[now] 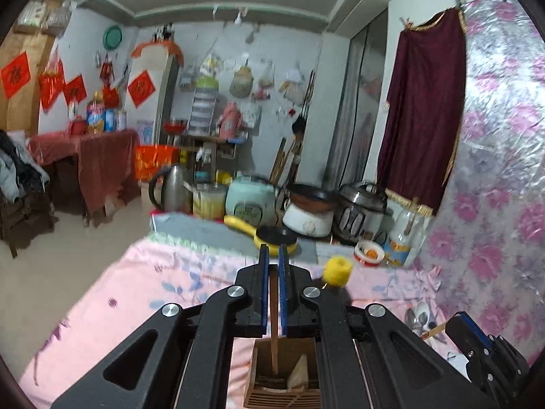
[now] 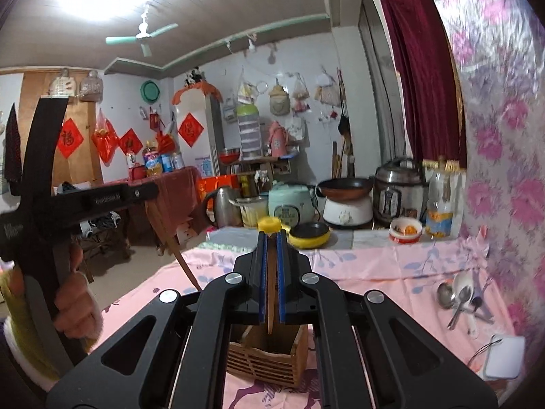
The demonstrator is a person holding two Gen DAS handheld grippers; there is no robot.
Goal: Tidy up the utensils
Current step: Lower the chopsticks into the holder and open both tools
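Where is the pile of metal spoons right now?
In the right wrist view the metal spoons lie on the pink floral tablecloth at far right, near the floral wall covering, right of the wooden utensil holder and beyond a white device.

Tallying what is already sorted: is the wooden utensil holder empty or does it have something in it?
Not empty. In the left wrist view the wooden utensil holder has a pale object lying inside; what it is, I cannot tell.

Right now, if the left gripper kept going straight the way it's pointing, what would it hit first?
Probably the yellow frying pan: it sits just past the tips of the left gripper, at the far edge of the pink tablecloth. Depth is unclear, so it might pass above the pan toward the white cooker.
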